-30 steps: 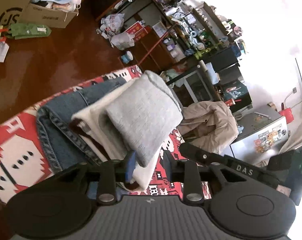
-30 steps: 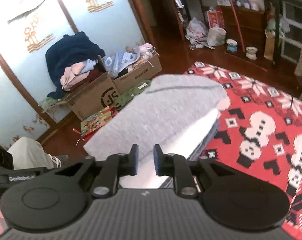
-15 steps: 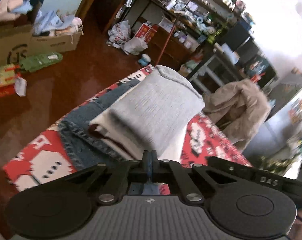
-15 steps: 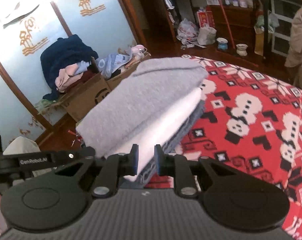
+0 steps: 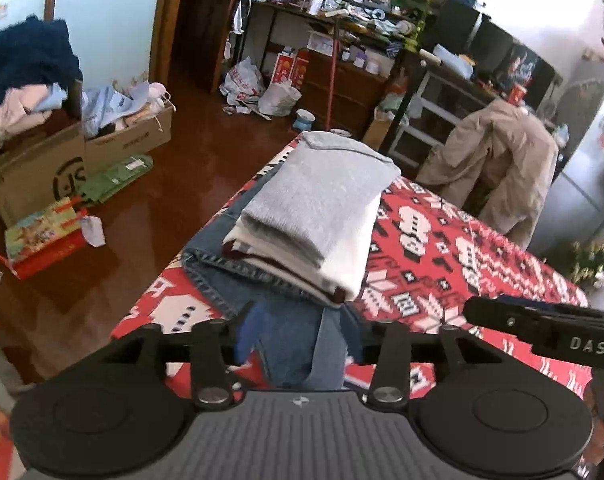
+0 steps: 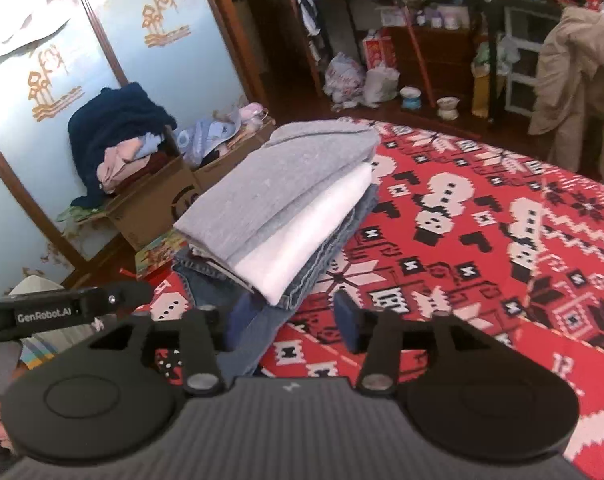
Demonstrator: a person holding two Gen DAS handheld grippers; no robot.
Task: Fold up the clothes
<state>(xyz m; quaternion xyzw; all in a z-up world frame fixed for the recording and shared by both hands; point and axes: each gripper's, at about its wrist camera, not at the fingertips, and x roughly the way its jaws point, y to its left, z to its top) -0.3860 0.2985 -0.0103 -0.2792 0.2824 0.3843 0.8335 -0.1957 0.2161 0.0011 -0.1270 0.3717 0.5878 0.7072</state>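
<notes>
Garments are stacked at the left corner of the red patterned cloth point(image 5: 441, 248): a grey folded top point(image 5: 321, 196) on a white folded garment point(image 6: 305, 236), on blue jeans point(image 5: 230, 276). Both the left gripper point(image 5: 298, 344) and the right gripper point(image 6: 292, 320) have just been opening; their jaws stand apart and press on nothing, though a jeans leg lies between each pair. Withdrawal is best made straight back and slightly upward, so that the denim is not dragged and the stack is not tipped
</notes>
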